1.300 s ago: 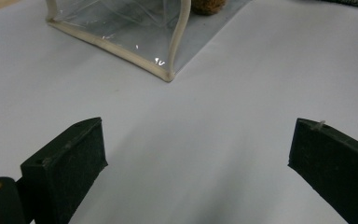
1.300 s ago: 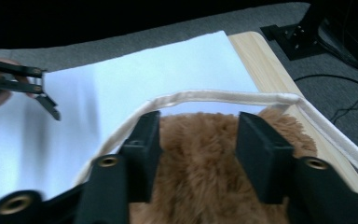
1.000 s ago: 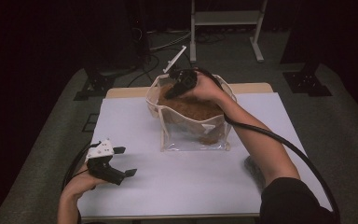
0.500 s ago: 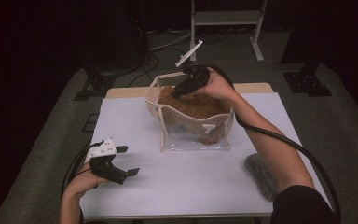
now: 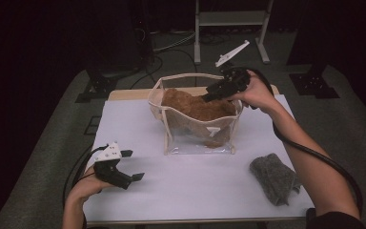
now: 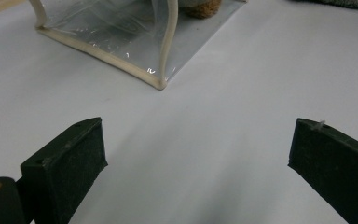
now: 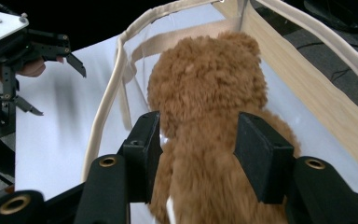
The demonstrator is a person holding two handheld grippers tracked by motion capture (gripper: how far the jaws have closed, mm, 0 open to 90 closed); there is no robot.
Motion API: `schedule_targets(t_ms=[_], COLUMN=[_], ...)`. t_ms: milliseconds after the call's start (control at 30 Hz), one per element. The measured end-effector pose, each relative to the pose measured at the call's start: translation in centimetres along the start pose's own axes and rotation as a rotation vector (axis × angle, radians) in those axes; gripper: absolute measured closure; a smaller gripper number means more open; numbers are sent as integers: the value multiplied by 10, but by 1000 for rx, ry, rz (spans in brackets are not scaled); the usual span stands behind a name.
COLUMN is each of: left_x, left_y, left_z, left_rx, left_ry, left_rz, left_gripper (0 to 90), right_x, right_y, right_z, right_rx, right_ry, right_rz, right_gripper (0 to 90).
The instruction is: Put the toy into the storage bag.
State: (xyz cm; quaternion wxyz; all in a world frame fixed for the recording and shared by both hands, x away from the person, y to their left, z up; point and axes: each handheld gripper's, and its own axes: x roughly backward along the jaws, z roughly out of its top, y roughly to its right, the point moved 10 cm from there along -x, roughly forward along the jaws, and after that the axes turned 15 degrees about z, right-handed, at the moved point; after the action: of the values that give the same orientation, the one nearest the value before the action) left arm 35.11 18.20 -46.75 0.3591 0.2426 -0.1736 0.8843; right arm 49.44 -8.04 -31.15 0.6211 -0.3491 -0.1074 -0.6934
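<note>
Teddy bear (image 5: 196, 109), curly brown plush, lies inside clear cream-trimmed bag (image 5: 171, 138).

room: dark | floor (image 5: 52, 157): grey carpet | white table (image 5: 138, 124) | metal rack (image 5: 231, 21) behind

No readable text, label or number anywhere

Toy: brown, fuzzy teddy bear (image 5: 198, 107), slumped inside the bag.
Bag: clear plastic tote (image 5: 198, 136) with cream trim, upright, mouth open.
Place: far middle of the white worktop (image 5: 195, 183).
</note>
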Motion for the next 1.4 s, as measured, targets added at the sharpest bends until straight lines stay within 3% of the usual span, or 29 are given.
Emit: schedule_targets(t_ms=[267, 633, 967, 1400], left_x=[-2, -2, -3, -3], left_y=[-1, -1, -1, 0], left_z=[-2, -4, -5, -4], left_rx=[3, 3, 6, 2], left_ry=[-8, -14, -16, -16], left_rz=[9, 5, 5, -2], left_gripper=[31, 32, 31, 32], right_x=[33, 65, 83, 93], right_y=[-11, -18, -22, -13], right_z=[-22, -59, -90, -147], right_rx=[-24, -53, -87, -184], right_ry=[37, 84, 113, 143], right_rz=[-24, -43, -54, -73], right_gripper=[479, 463, 448, 413])
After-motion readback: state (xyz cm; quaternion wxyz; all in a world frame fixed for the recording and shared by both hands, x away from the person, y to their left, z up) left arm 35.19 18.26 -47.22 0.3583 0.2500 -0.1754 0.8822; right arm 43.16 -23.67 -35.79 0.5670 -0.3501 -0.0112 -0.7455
